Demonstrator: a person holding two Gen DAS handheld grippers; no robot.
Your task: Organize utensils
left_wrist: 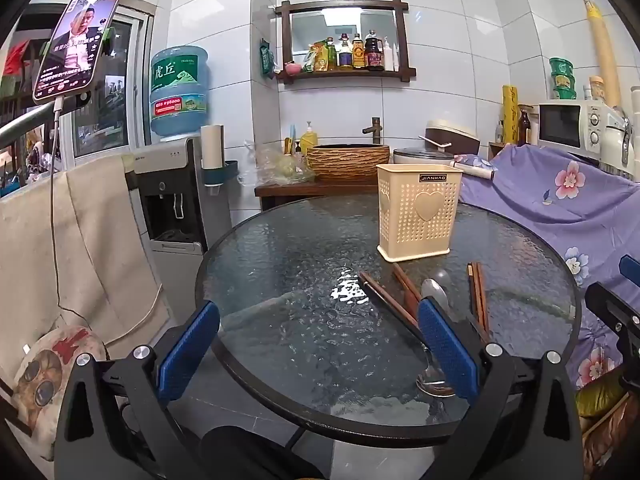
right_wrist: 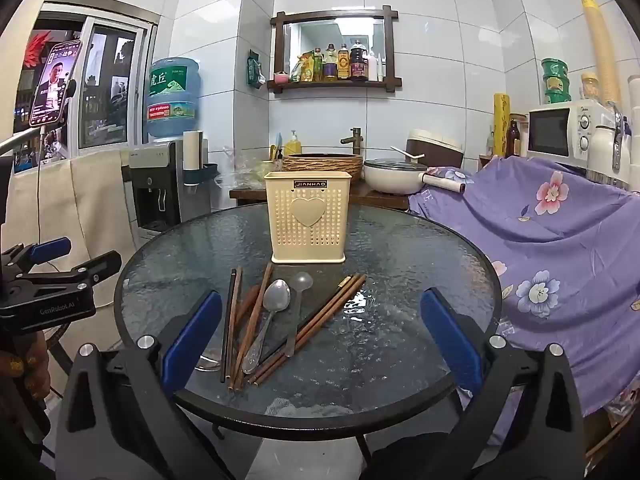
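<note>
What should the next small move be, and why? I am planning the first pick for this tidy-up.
Probably lower the open right gripper onto the metal spoon, which lies on top of the chopsticks nearest its fingers. Both grippers are empty, and the cream utensil holder stands upright just beyond.

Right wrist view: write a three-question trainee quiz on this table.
1. True or false: the cream perforated plastic holder already contains utensils.
2. Which lies between the brown wooden chopsticks? A. metal spoon B. fork C. knife
3. Fill in: both the left gripper and right gripper are ____.

Key: 1 false, none show above its rim; 2 A; 3 open, holding nothing, over the round glass table.
</note>
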